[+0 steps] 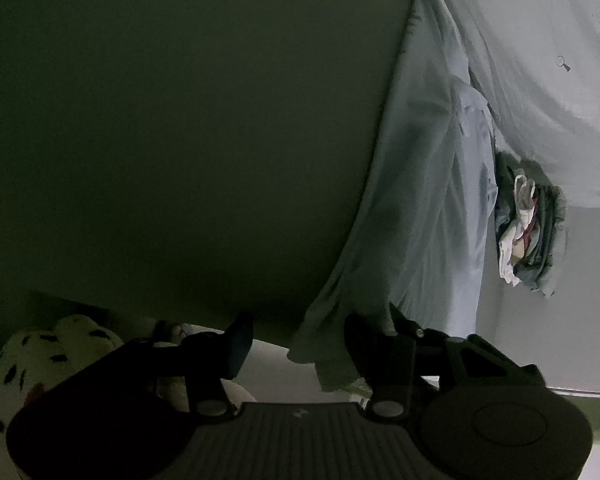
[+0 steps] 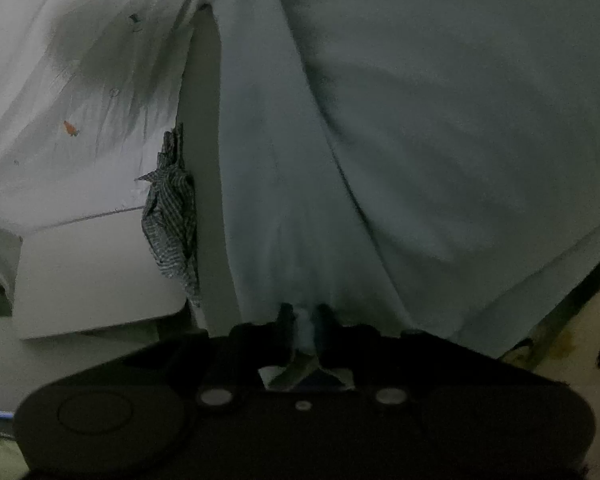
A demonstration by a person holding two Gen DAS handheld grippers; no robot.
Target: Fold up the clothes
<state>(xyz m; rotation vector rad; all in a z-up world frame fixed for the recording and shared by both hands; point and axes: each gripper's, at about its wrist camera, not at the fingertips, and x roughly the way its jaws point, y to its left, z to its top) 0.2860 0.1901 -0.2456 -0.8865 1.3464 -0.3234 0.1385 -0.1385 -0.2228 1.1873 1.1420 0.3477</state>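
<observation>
A pale grey-green cotton garment (image 2: 380, 140) is hanging in soft folds, filling both views. The right gripper (image 2: 305, 326), at six o'clock, is clamping a bunched edge between its jaws. The left gripper (image 1: 296, 344) is hovering, jaws apart, with a loose corner at its one o'clock, seemingly ungripped. Judging by this, the fold is just beginning; the next move calls for catching that corner. Dim light is hiding the garment's outline.
</observation>
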